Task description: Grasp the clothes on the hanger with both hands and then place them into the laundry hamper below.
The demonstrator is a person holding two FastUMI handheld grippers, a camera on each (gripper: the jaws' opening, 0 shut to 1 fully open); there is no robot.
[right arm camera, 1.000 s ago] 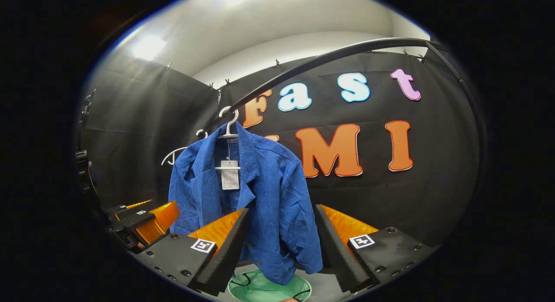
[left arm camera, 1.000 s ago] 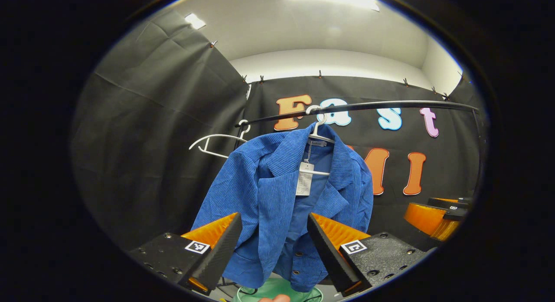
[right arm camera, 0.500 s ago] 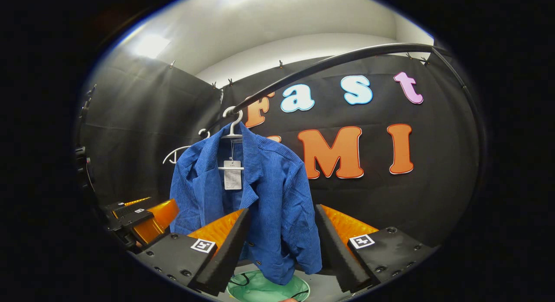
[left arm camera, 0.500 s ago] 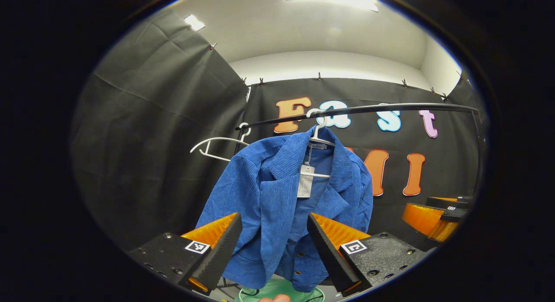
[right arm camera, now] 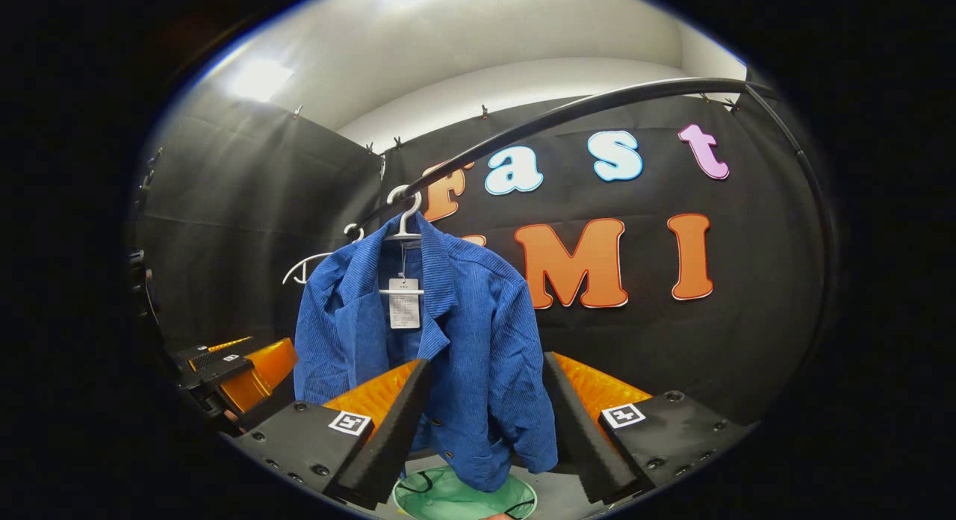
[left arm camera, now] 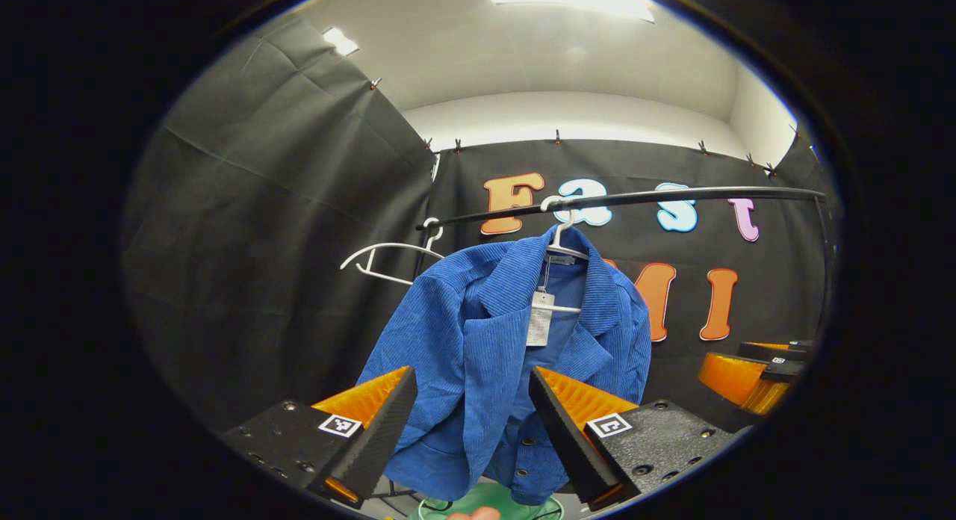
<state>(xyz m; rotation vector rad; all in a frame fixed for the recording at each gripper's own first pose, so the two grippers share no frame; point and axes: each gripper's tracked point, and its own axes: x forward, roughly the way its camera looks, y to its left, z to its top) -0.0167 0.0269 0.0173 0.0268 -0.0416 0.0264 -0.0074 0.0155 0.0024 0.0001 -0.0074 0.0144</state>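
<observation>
1. The blue jacket [left arm camera: 508, 356] hung lengthwise from a white hanger [left arm camera: 564, 240] on the black rail [left arm camera: 635, 199], above the green hamper [right arm camera: 463, 497].
2. The left claw [left arm camera: 467, 423] gaped wide, empty, the jacket straight ahead.
3. The right claw [right arm camera: 485, 415] gaped likewise, facing its right half.

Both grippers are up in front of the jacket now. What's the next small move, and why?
Probably ease both forward. The left gripper and right gripper are open, with the blue corduroy jacket framed between their fingers, apparently ungripped. It hangs on the white plastic hanger above the green laundry hamper.
</observation>
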